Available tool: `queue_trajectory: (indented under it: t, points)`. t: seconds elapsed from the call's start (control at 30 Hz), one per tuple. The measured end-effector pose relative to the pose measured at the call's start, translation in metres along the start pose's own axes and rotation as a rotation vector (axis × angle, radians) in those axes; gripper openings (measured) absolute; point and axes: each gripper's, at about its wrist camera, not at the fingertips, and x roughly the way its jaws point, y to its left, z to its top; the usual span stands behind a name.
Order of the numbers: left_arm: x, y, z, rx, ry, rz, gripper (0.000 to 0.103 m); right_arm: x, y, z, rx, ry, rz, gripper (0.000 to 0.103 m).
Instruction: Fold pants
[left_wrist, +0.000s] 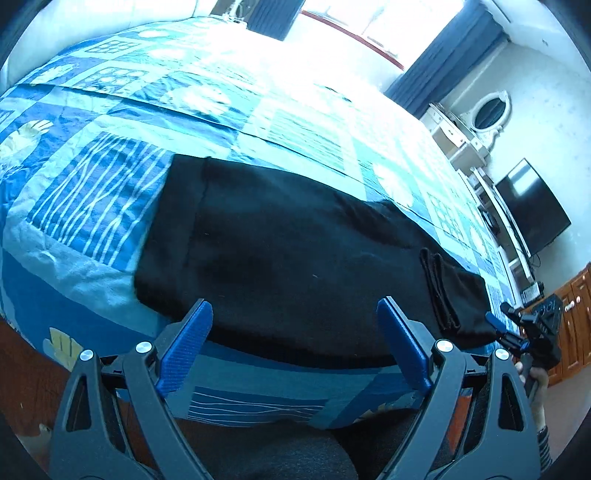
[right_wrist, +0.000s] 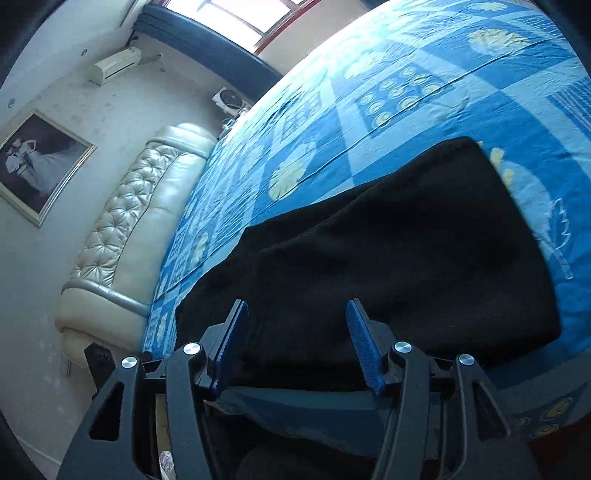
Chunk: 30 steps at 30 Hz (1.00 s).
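Note:
Black pants (left_wrist: 288, 251) lie flat along the near edge of the bed, with a folded-over end at the right in the left wrist view. They also fill the middle of the right wrist view (right_wrist: 388, 258). My left gripper (left_wrist: 295, 314) is open just above the pants' near edge, holding nothing. My right gripper (right_wrist: 295, 317) is open over the pants' near edge, holding nothing. The right gripper also shows in the left wrist view (left_wrist: 498, 325) at the pants' right end.
The bed carries a blue patterned quilt (left_wrist: 110, 184). A cream tufted headboard (right_wrist: 122, 236) stands at the left in the right wrist view. A white dresser with an oval mirror (left_wrist: 487, 110), a dark TV (left_wrist: 532, 206) and wooden cabinets (left_wrist: 576, 325) stand beyond the bed's right end.

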Motion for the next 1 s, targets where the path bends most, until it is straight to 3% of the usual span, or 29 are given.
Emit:
queue_trajectory:
  t: [0.17,0.23,0.33,0.57,0.73,0.83,1.0]
  points:
    - [-0.001,0.073,0.014,-0.24,-0.011,-0.078,0.09,0.064,0.025,-0.019,-0.003,0.118,0.104,0.056]
    - [0.005,0.098,0.02,-0.319,-0.004,-0.139,0.09,0.078,0.022,-0.027,0.022,0.131,0.044,0.056]
    - [0.016,0.121,0.029,-0.371,0.01,-0.2,0.09,0.076,0.022,-0.031,0.023,0.116,0.032,0.056]
    - [0.054,0.133,0.047,-0.339,0.124,-0.349,0.09,0.073,0.019,-0.034,0.053,0.091,0.05,0.057]
    - [0.073,0.132,0.055,-0.286,0.168,-0.439,0.088,0.073,0.026,-0.037,0.037,0.072,0.057,0.067]
    - [0.08,0.13,0.06,-0.231,0.204,-0.453,0.073,0.077,0.035,-0.038,0.02,0.064,0.047,0.078]
    - [0.085,0.123,0.063,-0.161,0.238,-0.412,0.052,0.078,0.035,-0.037,0.03,0.041,0.035,0.083]
